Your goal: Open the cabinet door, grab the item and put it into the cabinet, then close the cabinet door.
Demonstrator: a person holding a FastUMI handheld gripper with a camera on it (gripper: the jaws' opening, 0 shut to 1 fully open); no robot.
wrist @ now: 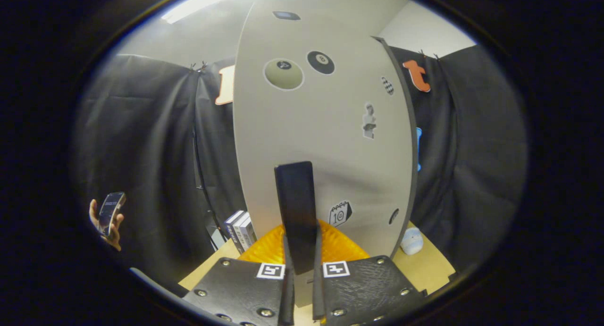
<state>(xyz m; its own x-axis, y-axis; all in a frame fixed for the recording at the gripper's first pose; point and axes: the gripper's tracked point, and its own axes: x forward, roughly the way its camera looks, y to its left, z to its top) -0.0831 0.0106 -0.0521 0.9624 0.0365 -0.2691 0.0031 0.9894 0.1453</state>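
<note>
A tall pale grey cabinet door (321, 142) with several stickers stands straight ahead, its dark edge on the right. A black upright bar (296, 203) rises in front of the door's lower part. My gripper (302, 257) is shut on the bar's lower end, with a finger pressing on each side. I cannot tell whether the bar is fixed to the door as its handle. An orange ribbed thing (342, 248) lies just beyond the fingers at the foot of the door, partly hidden by the bar.
A few books (240, 229) stand upright left of the door. A small pale blue-and-white object (412, 240) rests on the wooden table (432, 269) to the right. At the far left a person's hand holds a phone (109, 212). Black cloth walls surround the booth.
</note>
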